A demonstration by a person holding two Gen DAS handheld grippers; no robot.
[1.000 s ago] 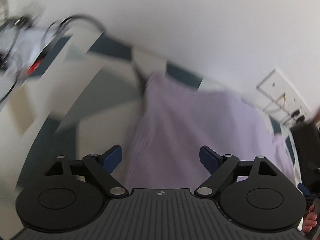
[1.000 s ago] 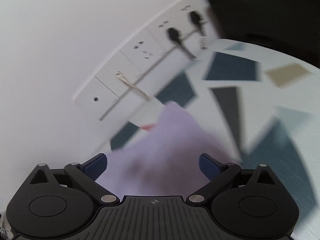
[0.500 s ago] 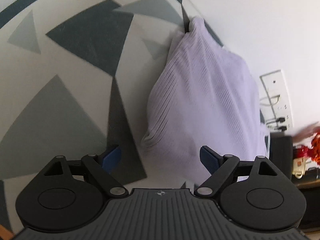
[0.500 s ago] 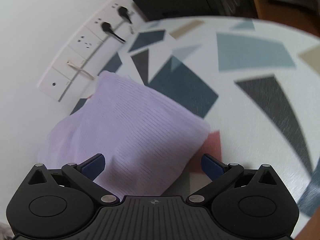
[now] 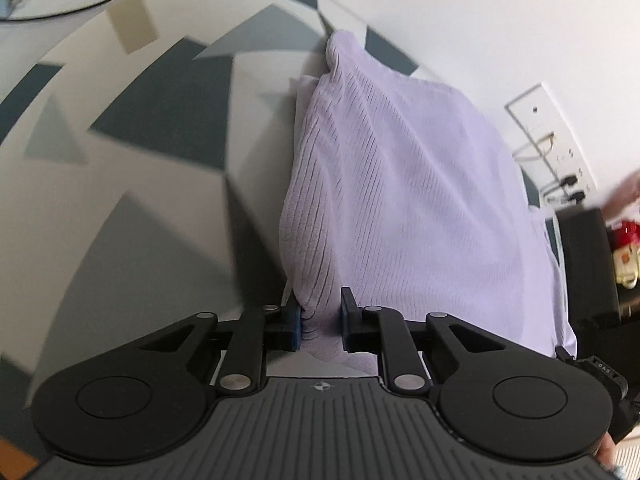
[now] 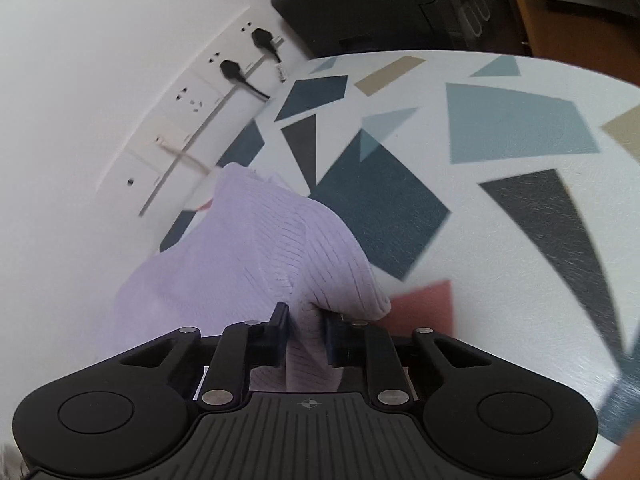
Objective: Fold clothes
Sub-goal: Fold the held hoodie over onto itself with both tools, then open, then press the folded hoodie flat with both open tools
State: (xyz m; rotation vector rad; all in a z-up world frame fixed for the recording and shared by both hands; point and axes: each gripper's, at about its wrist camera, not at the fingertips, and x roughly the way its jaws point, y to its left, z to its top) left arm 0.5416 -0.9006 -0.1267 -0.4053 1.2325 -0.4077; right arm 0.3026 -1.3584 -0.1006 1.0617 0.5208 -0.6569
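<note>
A lilac ribbed garment [image 5: 408,192] lies folded on the patterned tabletop, its far edge against the white wall. My left gripper [image 5: 320,322] is shut on its near left corner, with cloth bunched between the blue pads. In the right wrist view the same lilac garment [image 6: 256,252] rises in a fold toward the wall. My right gripper [image 6: 305,330] is shut on its near right corner, and the cloth is pinched up between the fingers.
The tabletop [image 6: 520,216] has grey, blue, tan and pink shapes on white. A wall socket strip with black plugs [image 6: 240,74] runs behind the garment. A black box [image 6: 392,4] stands at the table's far right. Cables [image 5: 64,0] lie far left.
Both grippers were open half a second ago; each has since come down on a near corner of the garment and shut on it.
</note>
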